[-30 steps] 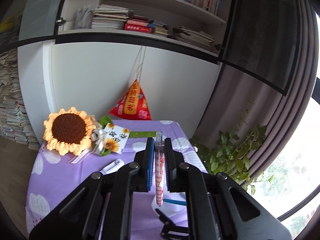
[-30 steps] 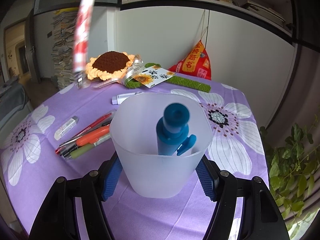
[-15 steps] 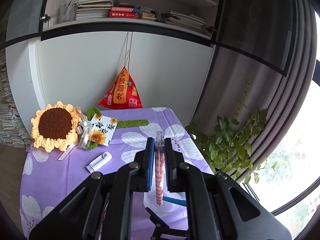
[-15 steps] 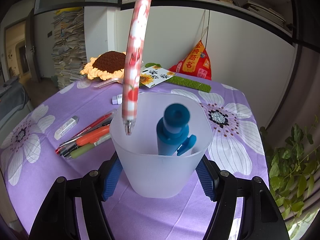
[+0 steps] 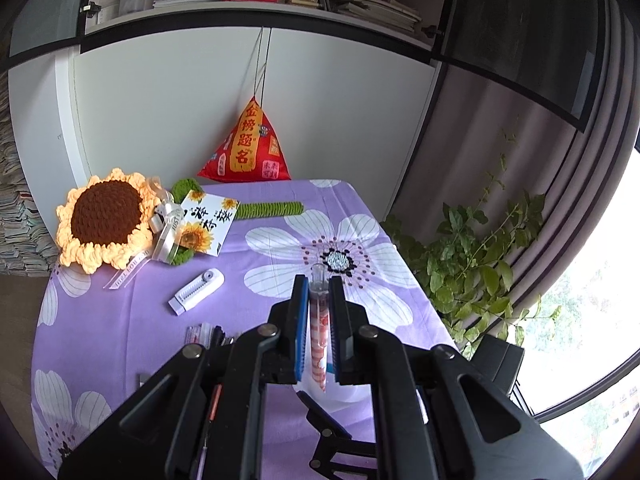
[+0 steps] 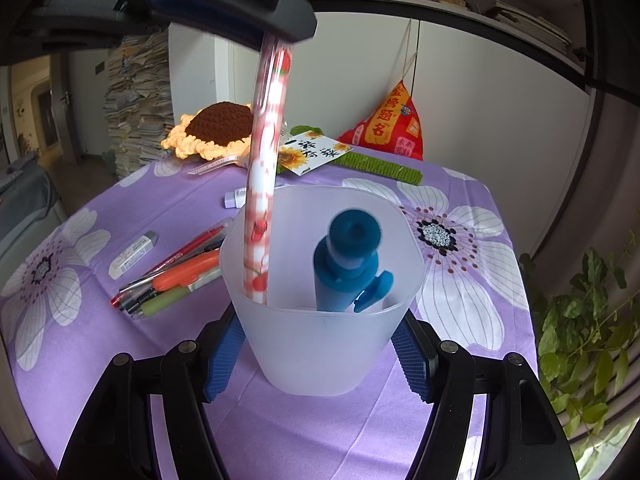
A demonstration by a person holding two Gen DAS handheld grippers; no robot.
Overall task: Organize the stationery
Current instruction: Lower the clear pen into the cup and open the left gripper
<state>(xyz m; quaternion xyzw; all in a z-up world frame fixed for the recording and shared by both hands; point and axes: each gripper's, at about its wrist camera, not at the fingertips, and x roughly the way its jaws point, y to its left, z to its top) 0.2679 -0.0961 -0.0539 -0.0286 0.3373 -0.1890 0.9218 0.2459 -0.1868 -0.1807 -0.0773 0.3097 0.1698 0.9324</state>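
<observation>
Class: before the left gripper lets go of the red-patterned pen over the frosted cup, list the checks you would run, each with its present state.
1. Left gripper clamped on red-patterned pen: ok.
2. Pen tip inside frosted cup, below the rim: ok.
3. Right gripper steadying the cup from both sides: ok.
4. Pen clear of blue tube in the cup: ok.
5. Tip touching the cup floor: cannot tell.

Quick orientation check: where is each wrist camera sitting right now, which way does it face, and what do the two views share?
Left wrist: on the left gripper, above the table, facing the white cabinet; its fingers clamp the patterned pen.
Right wrist: on the right gripper, low over the tablecloth, its pads against the frosted cup.
Shared: the pen, cup, crochet sunflower and red pouch.
</observation>
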